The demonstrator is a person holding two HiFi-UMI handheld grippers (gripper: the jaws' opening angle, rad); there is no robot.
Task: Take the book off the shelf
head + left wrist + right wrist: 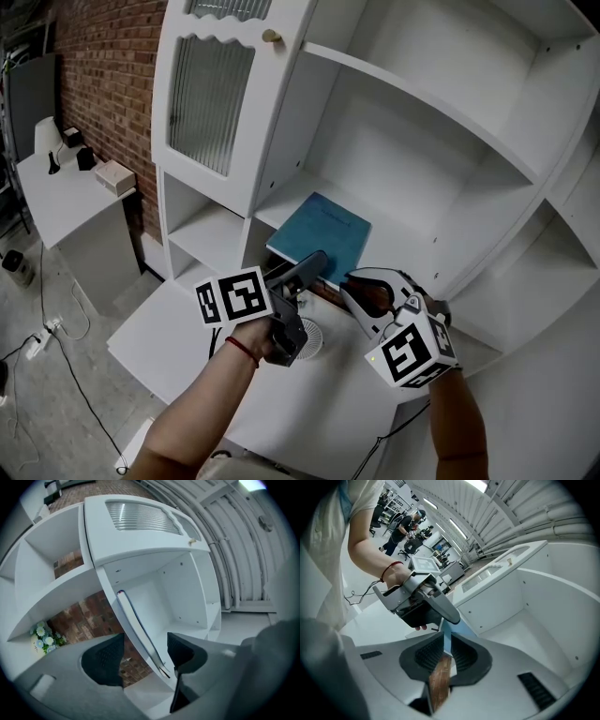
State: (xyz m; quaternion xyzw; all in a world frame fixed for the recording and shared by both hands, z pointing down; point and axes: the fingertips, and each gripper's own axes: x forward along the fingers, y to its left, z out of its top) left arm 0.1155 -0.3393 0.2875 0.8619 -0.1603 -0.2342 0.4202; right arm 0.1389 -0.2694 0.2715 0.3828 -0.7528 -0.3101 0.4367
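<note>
At the far left a brick wall (103, 66) stood behind a low white table (56, 202) that bore a few small things; next came the white shelf unit (281, 122), its upper door (211, 94) of ribbed glass closed, with a small knob (272, 36) at the door's top corner; right of the door the compartments stood open.

The left gripper (145, 644), in a hand with a red cord (242, 349) round the wrist, reached in at the front of the middle compartment, its jaws released and wide apart; in the left gripper view the book (323, 232) ran edge-on through the gap as a thin pale strip with a dark line, clear of one pad and close beside the other; neither pad pressed on it.

The book, blue-covered, lay on the compartment's floor (408, 246), towards its front left, with its near edge at the front lip.

The right gripper (446, 641) was just right of the left one, at the book's near right corner; its jaws were clenched on the book's edge, with the blue cover pinched between the two ribbed pads; a brown strip showed in the gap below the blue, and what it was could not be told; just beyond, one jaw of the left gripper hung over the cover.

Farther right, more white compartments of the unit opened.
</note>
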